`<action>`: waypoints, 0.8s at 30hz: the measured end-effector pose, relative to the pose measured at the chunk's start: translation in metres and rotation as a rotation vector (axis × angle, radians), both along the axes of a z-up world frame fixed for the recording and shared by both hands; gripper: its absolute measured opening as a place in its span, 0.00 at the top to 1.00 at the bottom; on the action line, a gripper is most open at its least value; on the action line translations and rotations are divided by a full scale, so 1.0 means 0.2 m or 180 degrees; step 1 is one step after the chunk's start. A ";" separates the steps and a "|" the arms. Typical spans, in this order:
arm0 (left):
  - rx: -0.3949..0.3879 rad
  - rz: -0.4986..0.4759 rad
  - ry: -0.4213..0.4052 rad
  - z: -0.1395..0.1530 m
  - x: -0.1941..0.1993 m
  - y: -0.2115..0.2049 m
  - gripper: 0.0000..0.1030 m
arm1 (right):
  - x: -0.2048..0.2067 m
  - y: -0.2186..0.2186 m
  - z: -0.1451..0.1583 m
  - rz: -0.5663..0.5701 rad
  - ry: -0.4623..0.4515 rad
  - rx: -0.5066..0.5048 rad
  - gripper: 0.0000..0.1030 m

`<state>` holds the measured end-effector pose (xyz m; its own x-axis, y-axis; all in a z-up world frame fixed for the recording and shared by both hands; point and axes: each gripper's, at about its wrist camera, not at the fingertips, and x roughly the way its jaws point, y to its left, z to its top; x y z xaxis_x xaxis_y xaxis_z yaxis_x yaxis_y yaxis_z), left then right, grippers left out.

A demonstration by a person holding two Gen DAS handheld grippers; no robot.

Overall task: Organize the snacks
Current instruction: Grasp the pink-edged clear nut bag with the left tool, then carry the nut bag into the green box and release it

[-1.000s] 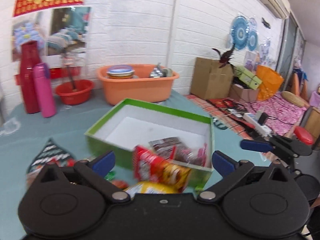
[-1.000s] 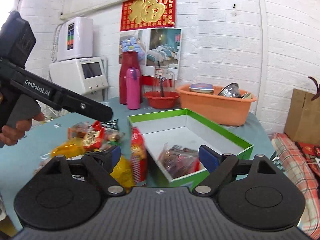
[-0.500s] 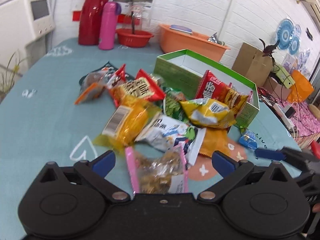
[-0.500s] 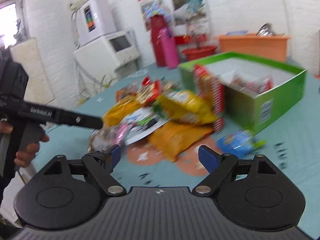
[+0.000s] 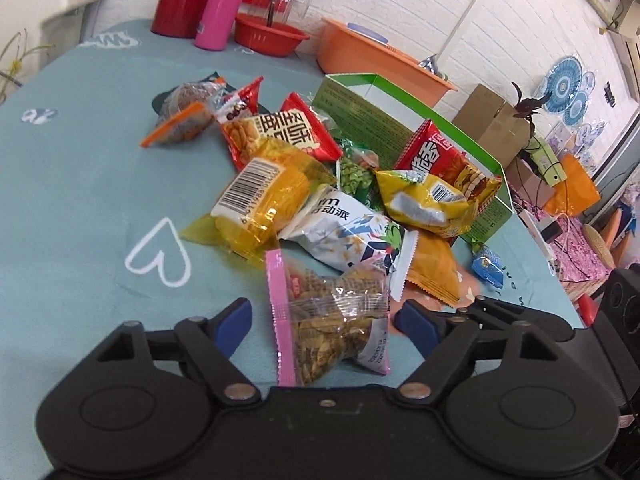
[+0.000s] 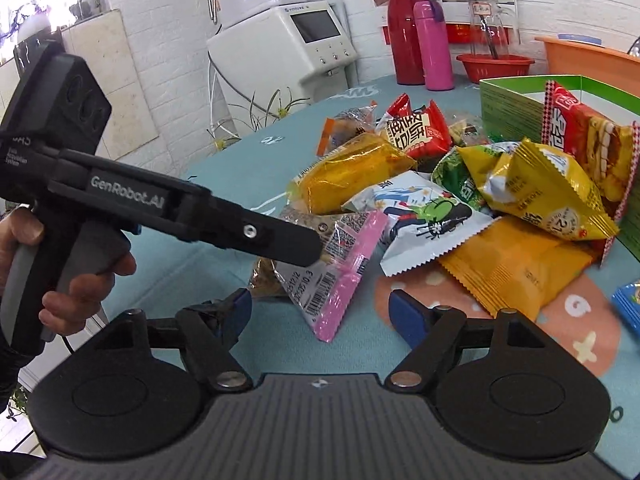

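The left gripper hangs with its blue-tipped jaws spread wide on either side of the clear, pink-edged packet of seeds, which lies on the teal tablecloth at the near edge of the snack pile. A good grasp probably means lowering further and closing across the packet's full middle, not its thin pink seal. The right gripper is also open and holds nothing. The green cardboard box waits beyond the pile.

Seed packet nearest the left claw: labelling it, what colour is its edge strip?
Pink, on the seed packet; clearest in the left wrist view.
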<state>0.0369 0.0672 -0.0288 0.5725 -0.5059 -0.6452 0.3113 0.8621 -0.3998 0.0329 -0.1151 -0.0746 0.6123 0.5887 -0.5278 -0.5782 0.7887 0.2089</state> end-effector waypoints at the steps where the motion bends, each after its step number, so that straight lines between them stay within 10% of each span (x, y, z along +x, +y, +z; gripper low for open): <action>1: -0.0005 -0.0008 0.0011 -0.01 0.01 0.00 0.02 | 0.01 0.00 0.00 0.0001 -0.0003 -0.0012 0.00; 4: -0.0028 -0.0031 0.0036 -0.02 0.03 -0.01 0.02 | 0.03 0.01 0.00 -0.0009 -0.0003 -0.0013 0.00; 7: -0.0083 -0.0127 0.0070 -0.03 0.05 -0.02 0.27 | 0.06 0.03 -0.01 -0.0022 -0.0030 -0.0039 0.11; 11: 0.0032 -0.0116 -0.0018 0.00 0.02 -0.05 0.28 | 0.04 0.02 0.00 0.0010 -0.0062 -0.0042 0.30; 24: -0.0009 -0.0612 -0.0878 0.43 0.18 -0.43 0.25 | 0.06 -0.29 0.39 -0.0431 -0.0831 0.0201 0.34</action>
<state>0.0719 -0.0189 0.0575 0.6193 -0.6232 -0.4777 0.5650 0.7761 -0.2801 0.0458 -0.1739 0.0030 0.7976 0.5192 -0.3071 -0.5093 0.8524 0.1182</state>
